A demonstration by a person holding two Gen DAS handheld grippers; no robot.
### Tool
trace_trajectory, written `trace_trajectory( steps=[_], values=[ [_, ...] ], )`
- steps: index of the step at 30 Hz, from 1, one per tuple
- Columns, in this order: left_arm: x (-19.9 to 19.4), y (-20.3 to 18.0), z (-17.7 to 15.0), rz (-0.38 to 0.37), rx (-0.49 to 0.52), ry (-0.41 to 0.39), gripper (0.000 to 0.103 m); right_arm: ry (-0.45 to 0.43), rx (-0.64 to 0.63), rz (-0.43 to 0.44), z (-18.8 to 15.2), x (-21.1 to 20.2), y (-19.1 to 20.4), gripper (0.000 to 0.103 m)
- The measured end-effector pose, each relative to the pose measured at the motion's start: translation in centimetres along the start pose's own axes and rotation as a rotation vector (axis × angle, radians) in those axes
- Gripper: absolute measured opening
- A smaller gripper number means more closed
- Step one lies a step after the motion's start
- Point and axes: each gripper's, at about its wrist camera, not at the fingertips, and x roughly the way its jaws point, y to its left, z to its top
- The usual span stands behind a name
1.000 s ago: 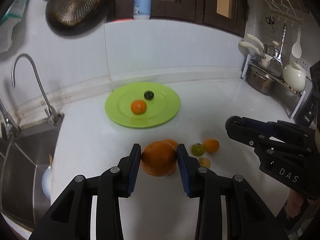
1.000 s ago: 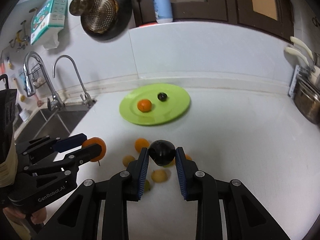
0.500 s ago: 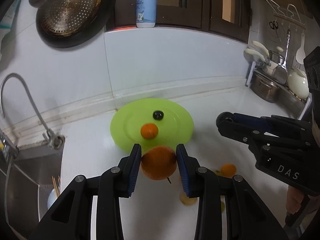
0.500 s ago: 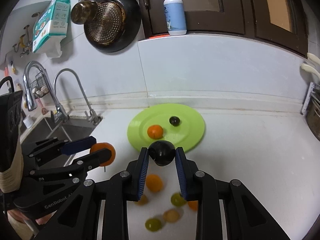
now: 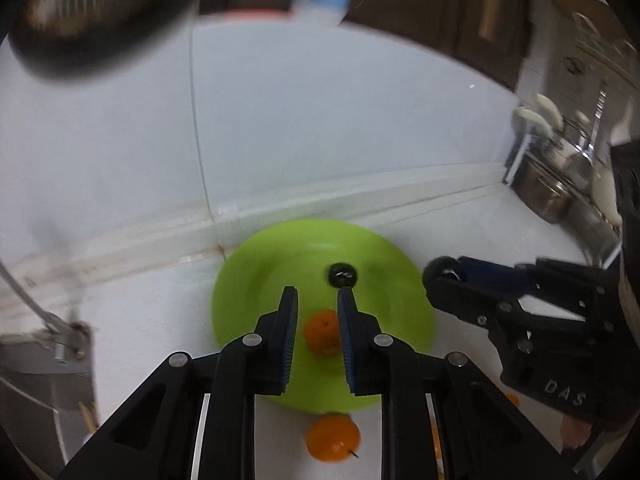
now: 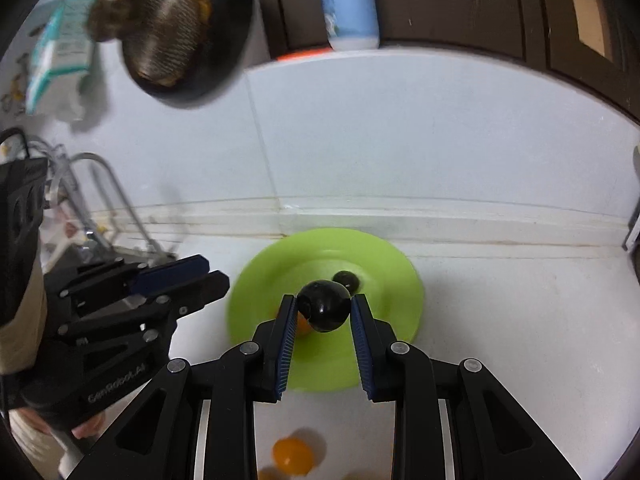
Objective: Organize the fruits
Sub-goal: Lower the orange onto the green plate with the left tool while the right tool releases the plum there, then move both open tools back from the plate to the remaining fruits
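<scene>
A green plate [image 5: 280,264] lies on the white counter by the back wall, also in the right wrist view [image 6: 392,280]. On it are a small orange [image 5: 322,336] and a small dark fruit [image 5: 342,274]. My left gripper [image 5: 318,300] hovers above the plate, its jaws narrowly apart with nothing between them. A larger orange with a stem [image 5: 332,438] lies on the counter just at the plate's near rim, below that gripper. My right gripper [image 6: 324,304] is shut on a dark round fruit [image 6: 324,306], held above the plate.
A sink and tap [image 6: 100,192] are at the left. Pots and utensils [image 5: 560,168] stand at the right. A colander [image 6: 168,32] and a bottle [image 6: 348,4] sit above the backsplash. Loose small fruits [image 6: 292,456] lie on the counter in front of the plate.
Both grippers have moved forward over the plate. The large orange has left my left gripper and now lies at the plate's near rim. The right still holds the dark fruit.
</scene>
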Motion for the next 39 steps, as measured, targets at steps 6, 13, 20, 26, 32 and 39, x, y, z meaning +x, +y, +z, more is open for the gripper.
trace_trajectory(
  steps=[6,13,20,26,32,39],
  values=[
    [3.1,1.0,0.2,0.036,0.0,0.05,0.021,0.08,0.038,-0.015,0.4,4.3,-0.7,0.029],
    [4.3,1.6,0.3,0.039,-0.016,0.076,0.04,0.134,0.066,-0.045,0.5,6.1,-1.8,0.037],
    [3.0,1.3,0.0,0.096,-0.016,0.068,0.058,0.116,0.048,-0.069,0.6,4.9,-1.7,0.043],
    [0.0,0.3,-0.6,0.141,-0.014,0.026,0.072,0.092,0.016,-0.067,0.5,2.5,-1.1,0.043],
    [-4.0,-1.5,-1.7,0.176,0.0,-0.037,0.077,0.048,-0.012,-0.055,-0.1,-0.5,-0.3,0.048],
    [-8.0,-3.6,-3.1,0.193,0.014,-0.104,0.08,-0.01,-0.026,-0.038,-1.4,-4.6,0.1,0.048]
  ],
)
